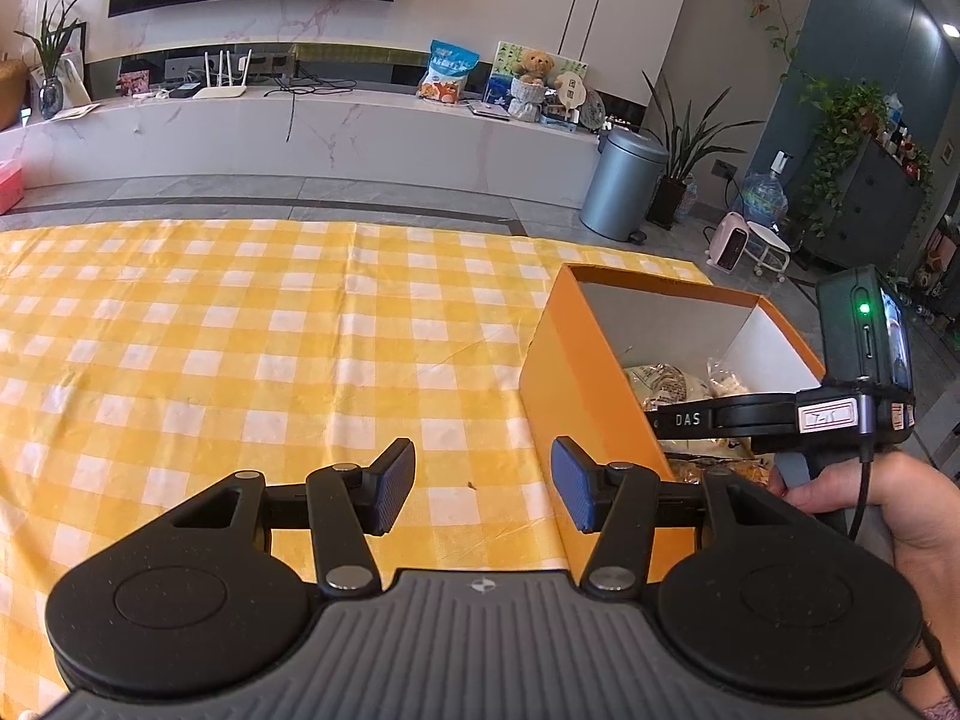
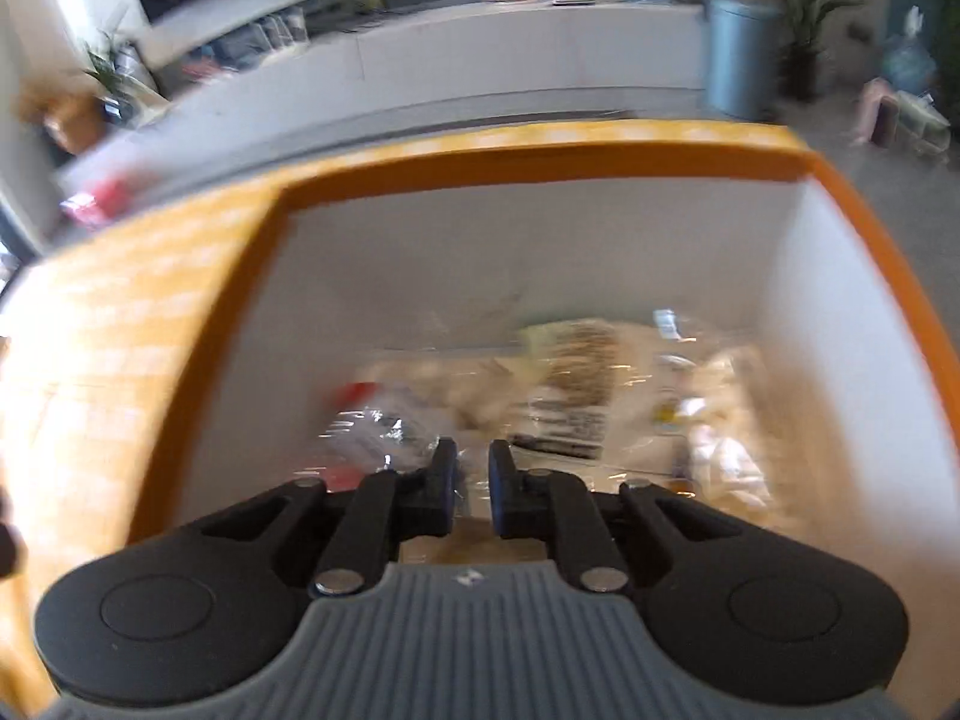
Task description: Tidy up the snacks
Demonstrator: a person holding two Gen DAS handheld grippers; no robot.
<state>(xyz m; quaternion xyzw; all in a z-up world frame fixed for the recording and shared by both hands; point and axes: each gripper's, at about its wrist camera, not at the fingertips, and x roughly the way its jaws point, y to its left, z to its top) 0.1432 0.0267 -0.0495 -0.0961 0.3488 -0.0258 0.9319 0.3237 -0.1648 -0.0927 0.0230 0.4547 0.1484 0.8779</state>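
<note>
- A yellow-and-white checked tablecloth (image 1: 240, 348) is seen spread over the table, bare across its left and middle parts.
- The left gripper (image 1: 483, 489) is held low over the cloth with its jaws standing apart and nothing between the blue pads (image 1: 393, 489) — released, and gripping nothing.
- Just to the right of that gripper an orange cardboard box (image 1: 576, 372) is set on the cloth, open at the top, with white inner walls.
- Inside the box several clear-wrapped snack packets (image 1: 666, 387) are lying on the bottom; pale pieces can be made out through the wrapping.
- Across the box's near right corner the body of the right-hand tool is seen from the left wrist view, carried by a hand (image 1: 864, 510) at the right edge, with a cable hanging down beside it.
- In the right wrist view, which is blurred, the right gripper (image 2: 473, 489) is pointed down into the box, over the packets (image 2: 570, 396) at the bottom.
- Its jaws are drawn nearly together, clenched, with only a narrow gap left; crinkled clear wrapping is seen right at the tips, but whether any of it is pinched cannot be told.
- A packet with a red patch (image 2: 354, 396) lies left of the fingertips, and a printed label is seen on the one to the right — the print is too smeared to be read.
- Beyond the table a grey pedal bin (image 1: 621, 186) is stood on the floor beside a potted plant (image 1: 678, 168).
</note>
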